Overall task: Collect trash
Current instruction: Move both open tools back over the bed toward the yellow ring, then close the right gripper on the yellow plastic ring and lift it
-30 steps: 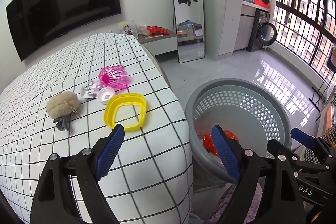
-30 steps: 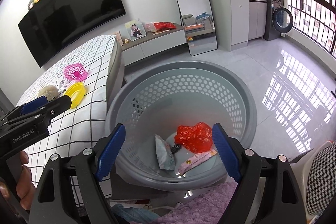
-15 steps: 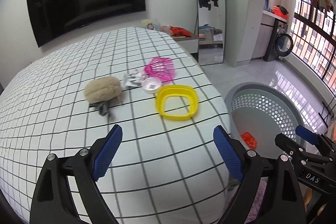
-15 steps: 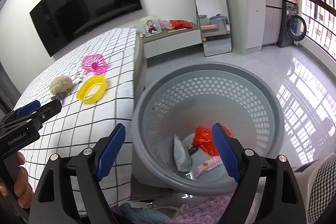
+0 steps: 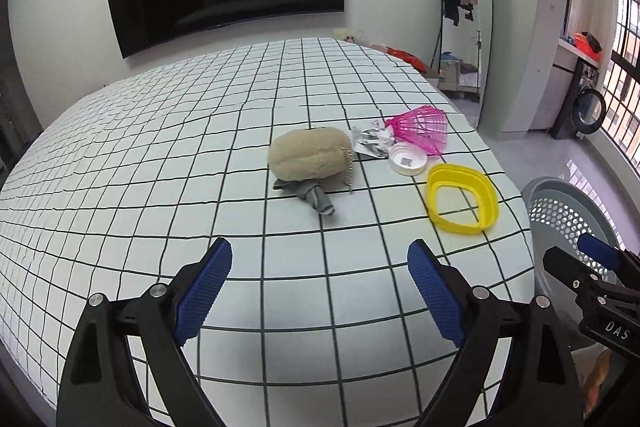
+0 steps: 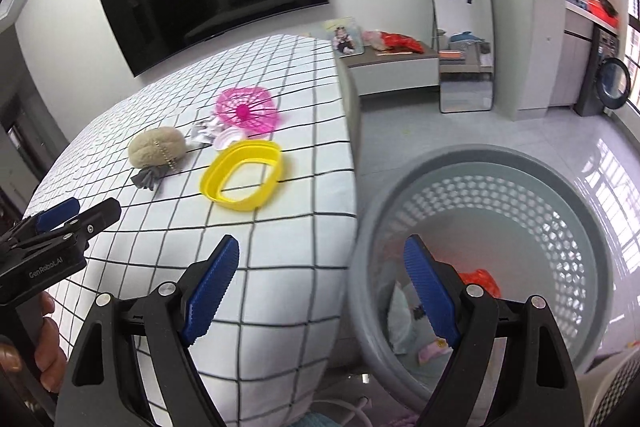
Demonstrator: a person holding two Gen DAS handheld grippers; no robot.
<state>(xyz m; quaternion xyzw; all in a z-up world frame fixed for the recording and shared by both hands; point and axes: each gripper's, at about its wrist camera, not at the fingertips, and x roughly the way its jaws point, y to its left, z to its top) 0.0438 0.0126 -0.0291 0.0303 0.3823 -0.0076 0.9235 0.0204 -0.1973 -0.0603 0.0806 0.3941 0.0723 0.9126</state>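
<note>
Left gripper (image 5: pixel 320 291): its blue-padded jaws are standing wide apart with nothing between them, hovering over the near part of the white bedsheet with a black grid (image 5: pixel 160 167) and pointing toward the cluster of items.

Right gripper (image 6: pixel 320 291): its jaws are likewise spread and holding nothing, hanging over the bed's edge, with the grey perforated plastic basket (image 6: pixel 532 163) just to its right on the floor.

Nearest item: a yellow oval plastic ring-shaped lid (image 5: pixel 462 199) is lying flat near the bed's corner, closest to the basket.

Further items: a round white plastic cap (image 5: pixel 408 159) is sitting just behind the yellow lid; a crumpled silver foil wrapper (image 5: pixel 370 143) and a pink plastic mesh dome (image 5: pixel 422 129) are lying beside it, apparently touching.

Middle of the cluster: a beige fluffy pouch with a thin chain (image 5: pixel 308 157) is resting with a scrap of grey cloth (image 5: pixel 310 193) poking out at its front edge.

Already collected: a red crumpled plastic bag (image 6: pixel 480 279), a pale packet and a pink wrapper (image 6: pixel 430 347) are lying in the basket's bottom.

Progress: I am judging the task partly done; some trash is binned, while the whole cluster on the bed is awaiting pickup.

Likely next: the left gripper seems to be lining up on the grey cloth or the pouch.
</note>
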